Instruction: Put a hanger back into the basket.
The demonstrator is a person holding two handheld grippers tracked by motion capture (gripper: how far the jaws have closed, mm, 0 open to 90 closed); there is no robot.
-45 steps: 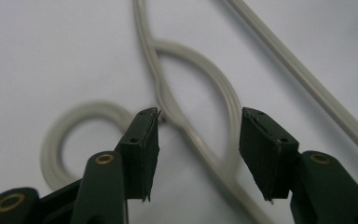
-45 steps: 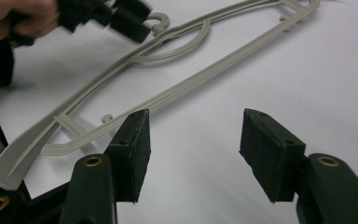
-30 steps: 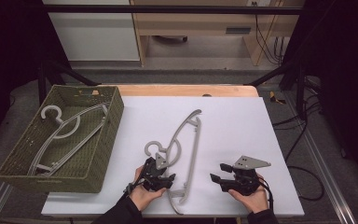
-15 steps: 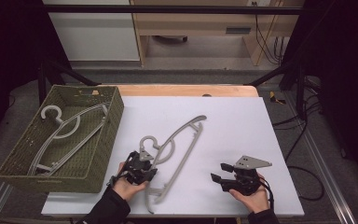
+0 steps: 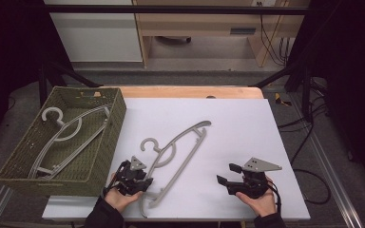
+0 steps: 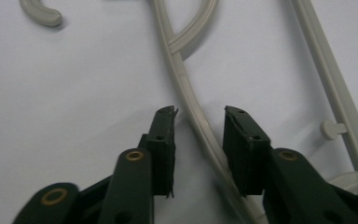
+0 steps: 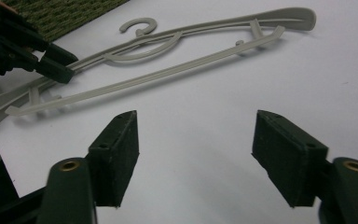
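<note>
A grey plastic hanger [image 5: 183, 145] lies slantwise on the white table top, its hook [image 5: 148, 143] pointing towards the basket. My left gripper [image 5: 146, 182] is at the hanger's near end, open. In the left gripper view its jaws stand on either side of the hanger's curved arm [image 6: 186, 84], with a gap on each side. My right gripper [image 5: 225, 174] rests in a hand at the front right, open wide and holding nothing. The right gripper view shows the whole hanger [image 7: 168, 74] ahead and the left gripper [image 7: 56, 67] at its left end.
A green woven basket [image 5: 111, 137] stands at the table's left edge with two more grey hangers [image 5: 66, 130] lying in it. The white sheet [image 5: 247, 128] covers a wooden table. Black frame legs and cables lie beyond the table's right side.
My left gripper has moved left towards the basket, and the hanger has slid and swung left with it. The right gripper has stayed where it was.
</note>
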